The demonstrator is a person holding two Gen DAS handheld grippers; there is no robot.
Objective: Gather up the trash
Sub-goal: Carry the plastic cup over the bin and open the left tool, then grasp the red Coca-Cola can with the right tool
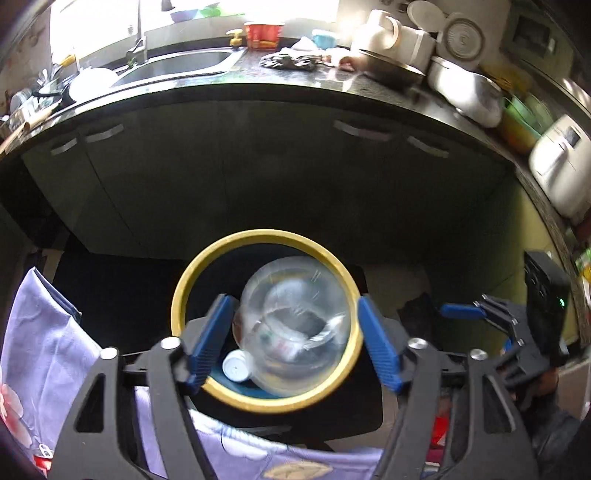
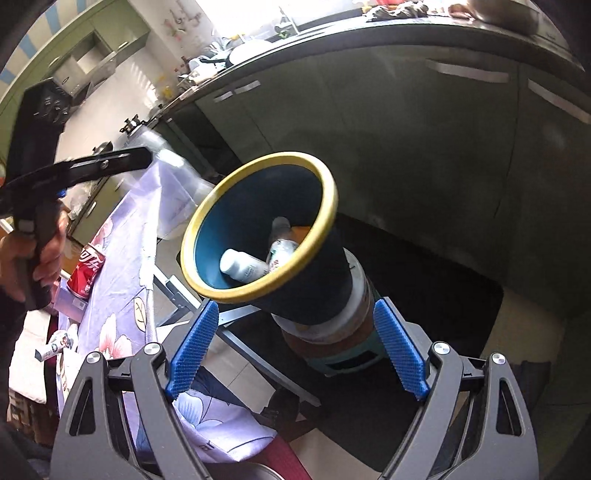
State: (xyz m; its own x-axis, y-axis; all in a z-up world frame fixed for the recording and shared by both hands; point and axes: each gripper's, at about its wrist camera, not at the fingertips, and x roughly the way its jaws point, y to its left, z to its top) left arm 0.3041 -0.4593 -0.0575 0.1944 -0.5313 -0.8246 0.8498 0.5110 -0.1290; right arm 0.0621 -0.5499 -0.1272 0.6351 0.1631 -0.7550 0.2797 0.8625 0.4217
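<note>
Over the bin point(image 1: 186, 291), your left hand-held gripper point(image 1: 291, 343) has a clear plastic bottle point(image 1: 295, 325) between its blue fingers point(image 1: 208, 339), bottom end toward the camera and blurred. The jaws stand fairly wide; the left finger looks against the bottle, the right one shows a gap, so you can't call it a firm grip. The bottle sits right above the bin mouth, inside the yellow rim as seen from the left wrist.

Bin is dark blue with a yellow rim point(image 2: 258, 229), tilted in the right wrist view, standing on a round stool or stand point(image 2: 332, 332). Already in it: a white bottle point(image 2: 240, 266) and another clear bottle point(image 2: 282, 243), lying together at the bottom.

Your right hand-held gripper point(image 2: 295, 350) is wide apart, nothing between the fingers, aimed at the base of the bin. From the left wrist it shows at the right edge point(image 1: 491, 317).

Beside the bin, a worktop with a lilac flowered cloth point(image 2: 125, 236) carries a red cola can point(image 2: 86, 271) and a small tube point(image 2: 55, 347). Behind is the kitchen worktop point(image 1: 258, 92) with a sink point(image 1: 177, 64), dishes and a red tub point(image 1: 264, 35).
</note>
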